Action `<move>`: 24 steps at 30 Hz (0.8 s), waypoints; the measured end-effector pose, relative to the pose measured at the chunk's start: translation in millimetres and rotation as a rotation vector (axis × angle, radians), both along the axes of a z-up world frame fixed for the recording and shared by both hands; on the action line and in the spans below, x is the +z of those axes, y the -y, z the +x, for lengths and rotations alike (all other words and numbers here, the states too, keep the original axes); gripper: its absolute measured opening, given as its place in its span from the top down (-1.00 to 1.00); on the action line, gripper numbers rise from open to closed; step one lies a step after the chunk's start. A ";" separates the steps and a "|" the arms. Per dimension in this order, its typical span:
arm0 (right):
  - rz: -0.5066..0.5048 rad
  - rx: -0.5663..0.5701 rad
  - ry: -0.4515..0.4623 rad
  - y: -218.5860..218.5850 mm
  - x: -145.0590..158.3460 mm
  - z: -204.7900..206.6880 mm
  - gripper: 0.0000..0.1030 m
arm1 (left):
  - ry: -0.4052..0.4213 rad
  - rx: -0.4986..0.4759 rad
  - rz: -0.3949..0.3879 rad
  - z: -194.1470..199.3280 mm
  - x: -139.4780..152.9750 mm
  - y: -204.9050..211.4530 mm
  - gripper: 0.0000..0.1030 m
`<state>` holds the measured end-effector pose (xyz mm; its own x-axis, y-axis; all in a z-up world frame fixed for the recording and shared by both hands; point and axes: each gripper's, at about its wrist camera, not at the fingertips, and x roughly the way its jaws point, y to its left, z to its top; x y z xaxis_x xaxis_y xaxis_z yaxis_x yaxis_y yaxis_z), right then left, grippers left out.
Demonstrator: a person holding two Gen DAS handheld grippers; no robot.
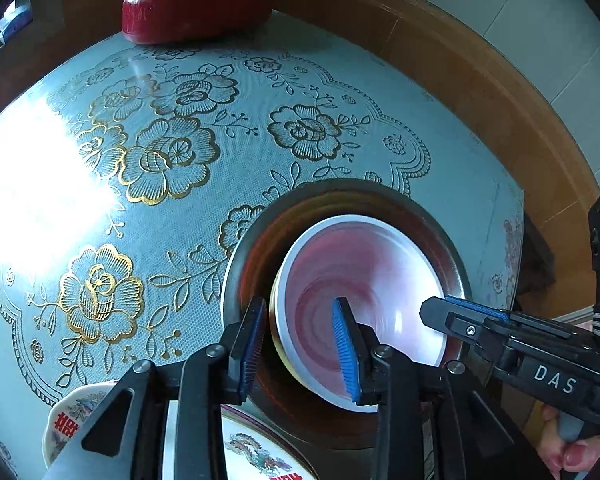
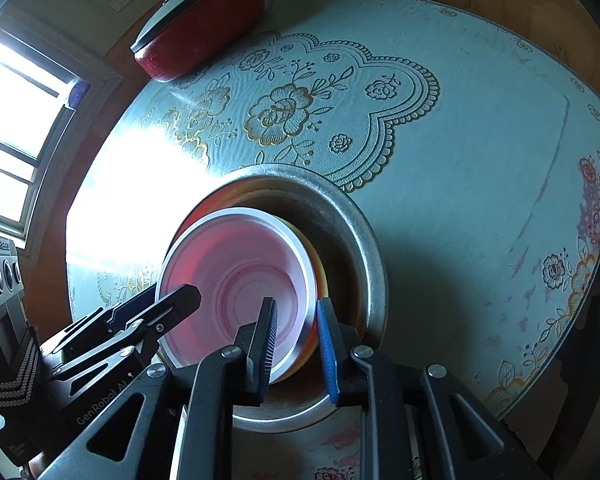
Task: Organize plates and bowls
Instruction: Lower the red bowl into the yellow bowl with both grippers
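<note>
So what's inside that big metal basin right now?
A white-rimmed pink plate lies in the metal basin, with a yellowish dish edge showing under it. Whatever lies deeper is covered.

Likely home: floral-clothed dining table (image 2: 440, 168).

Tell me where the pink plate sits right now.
The pink plate lies inside the metal basin on the table's near side, its rim between the jaws of both grippers; the red pot stands far behind.

A bowl (image 1: 364, 280) is set inside a basin (image 1: 456, 252) on the counter (image 1: 260, 140); a lidded pot (image 1: 196, 4) stands behind; two plates (image 1: 260, 452) lie in front.
</note>
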<state>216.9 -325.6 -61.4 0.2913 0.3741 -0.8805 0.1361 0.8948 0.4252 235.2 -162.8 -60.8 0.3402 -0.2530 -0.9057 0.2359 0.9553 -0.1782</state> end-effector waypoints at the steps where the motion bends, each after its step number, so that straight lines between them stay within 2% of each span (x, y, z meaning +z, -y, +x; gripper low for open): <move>1: -0.003 -0.001 0.006 0.2 0.8 -0.3 0.60 | -0.002 -0.004 -0.001 -0.7 -1.5 1.1 0.45; 5: -0.031 -0.004 0.029 0.9 5.6 -0.5 0.60 | 0.028 -0.023 0.024 -0.4 -1.7 7.6 0.48; 10: -0.009 -0.011 0.021 5.3 6.0 -0.1 0.59 | 0.020 -0.019 0.000 4.6 1.7 4.9 0.44; 11: 0.005 -0.013 0.017 6.2 5.8 -0.4 0.59 | 0.019 -0.013 -0.003 5.3 3.2 3.1 0.42; 13: 0.012 -0.025 0.019 7.7 6.3 -1.5 0.59 | 0.029 0.007 -0.013 6.0 8.3 -2.1 0.12; 15: 0.018 -0.036 0.028 9.1 8.0 -2.6 0.57 | 0.058 0.030 -0.017 5.9 15.7 -8.9 0.02; 24: 0.035 -0.058 0.063 11.1 20.8 -3.6 0.56 | 0.089 0.109 -0.001 9.7 26.2 -35.9 -0.09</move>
<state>213.3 -336.7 -40.6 0.3681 0.3849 -0.8464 0.1594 0.8707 0.4653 244.9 -126.8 -34.6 0.4450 -0.2110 -0.8703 0.1458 0.9759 -0.1621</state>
